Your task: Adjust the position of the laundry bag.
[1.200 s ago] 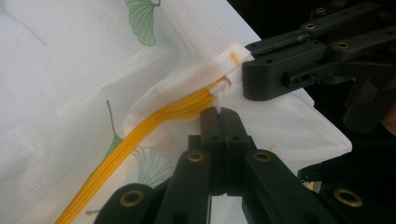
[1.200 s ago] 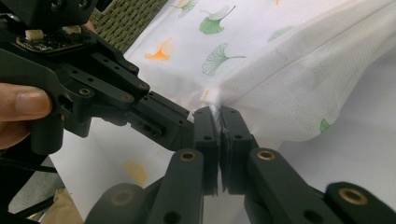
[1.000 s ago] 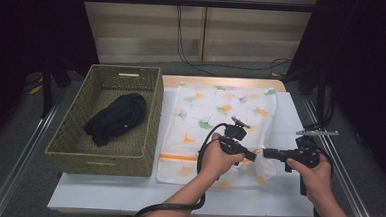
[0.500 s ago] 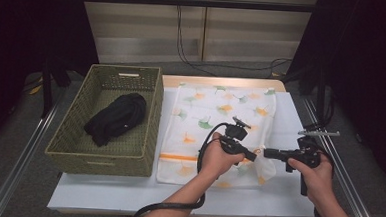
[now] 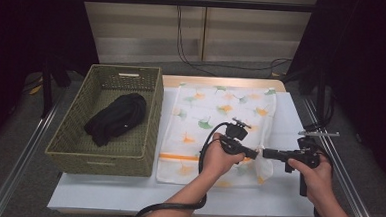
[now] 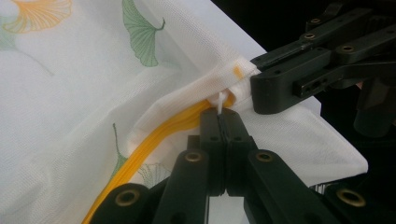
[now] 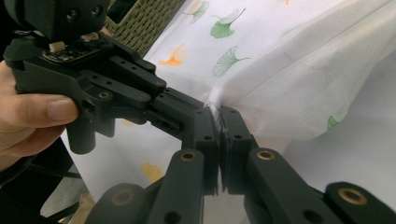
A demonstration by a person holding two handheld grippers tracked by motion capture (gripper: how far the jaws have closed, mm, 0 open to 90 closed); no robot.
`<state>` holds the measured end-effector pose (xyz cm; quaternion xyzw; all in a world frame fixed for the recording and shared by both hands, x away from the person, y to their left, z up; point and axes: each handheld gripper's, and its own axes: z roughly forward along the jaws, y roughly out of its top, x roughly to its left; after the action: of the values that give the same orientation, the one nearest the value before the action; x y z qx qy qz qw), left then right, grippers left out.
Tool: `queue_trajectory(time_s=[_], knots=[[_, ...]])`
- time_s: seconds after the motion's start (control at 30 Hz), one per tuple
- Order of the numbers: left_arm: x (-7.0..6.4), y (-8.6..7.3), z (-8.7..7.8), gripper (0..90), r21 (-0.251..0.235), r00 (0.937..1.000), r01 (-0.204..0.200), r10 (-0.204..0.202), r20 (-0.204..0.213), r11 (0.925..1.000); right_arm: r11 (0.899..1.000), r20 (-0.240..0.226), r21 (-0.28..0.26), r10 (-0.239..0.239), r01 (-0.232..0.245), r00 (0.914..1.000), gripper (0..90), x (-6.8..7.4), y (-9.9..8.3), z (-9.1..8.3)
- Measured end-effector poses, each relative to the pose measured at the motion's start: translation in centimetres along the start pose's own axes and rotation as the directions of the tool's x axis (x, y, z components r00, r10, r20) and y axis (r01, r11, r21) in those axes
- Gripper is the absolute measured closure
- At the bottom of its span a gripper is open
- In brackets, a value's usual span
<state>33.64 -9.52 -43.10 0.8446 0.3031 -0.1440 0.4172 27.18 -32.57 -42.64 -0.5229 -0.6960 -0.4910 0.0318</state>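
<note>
Almost nothing had shifted over the last second; both hands stayed put at the near right corner of the mesh bag (image 5: pixel 215 119), which lay flat on the table (image 5: pixel 286 193) beside the basket (image 5: pixel 74 147). The left gripper (image 6: pixel 223 116) pinched the white zipper pull (image 6: pixel 219 100); the right gripper (image 7: pixel 218 116) clamped fabric beside it. The bag looked light, limp, best held at that zipper end.

White table (image 5: pixel 286 201); basket (image 5: pixel 103 156); leaf-print bag (image 5: pixel 216 109)
</note>
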Motion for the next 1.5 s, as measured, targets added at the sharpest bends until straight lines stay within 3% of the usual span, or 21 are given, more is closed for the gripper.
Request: queue_trajectory(time_s=[0.2,0.27,0.37,0.47,0.57,0.63,0.83,1.13,1.4,1.5], knots=[[0.2,-0.1,0.1,89.5,-0.007,1.0000,0.003,-0.003,0.005,1.0000,1.000,-0.011,0.002,-0.002,0.002,0.9999,87.5,0.1,0.0,0.1],[0.2,-0.1,0.1,90.0,-0.004,0.9996,0.025,-0.025,0.011,0.9997,1.000,-0.015,0.002,0.003,-0.002,0.9999,87.5,0.1,0.0,0.1],[0.0,0.0,-0.2,90.0,0.031,0.9995,0.031,-0.031,0.007,0.9990,1.000,-0.013,-0.002,0.006,-0.006,0.9999,87.5,0.1,0.0,0.1],[0.0,0.0,-0.4,90.0,0.035,0.9987,0.044,-0.045,0.023,0.9984,1.000,0.002,-0.014,0.005,-0.005,1.0000,87.6,0.2,0.0,-0.2],[-0.2,0.1,-0.5,90.0,0.074,0.9996,0.027,-0.027,0.004,0.9969,1.000,0.008,-0.015,0.007,-0.007,0.9999,87.6,0.2,0.0,-0.2],[0.0,0.0,-0.6,90.0,0.086,0.9993,0.033,-0.035,0.014,0.9957,1.000,0.014,-0.012,0.007,-0.007,0.9999,87.7,0.3,0.0,-0.2],[0.2,-0.2,-0.9,90.0,0.078,0.9975,0.062,-0.064,0.031,0.9951,1.000,0.016,-0.012,0.013,-0.013,0.9998,87.8,0.2,0.0,-0.4],[0.3,-0.2,-1.5,90.0,0.093,0.9980,0.058,-0.060,0.020,0.9940,1.000,0.075,-0.022,-0.015,0.017,0.9971,87.9,0.3,0.1,-0.8],[0.4,-0.2,-1.6,90.0,0.099,0.9975,0.060,-0.063,0.031,0.9933,1.000,0.083,-0.021,-0.016,0.017,0.9964,87.9,0.4,0.1,-1.0],[0.1,0.0,-1.5,90.0,0.099,0.9984,0.053,-0.054,0.013,0.9937,1.000,0.095,-0.025,-0.011,0.014,0.9954,87.9,0.4,0.0,-1.1]])
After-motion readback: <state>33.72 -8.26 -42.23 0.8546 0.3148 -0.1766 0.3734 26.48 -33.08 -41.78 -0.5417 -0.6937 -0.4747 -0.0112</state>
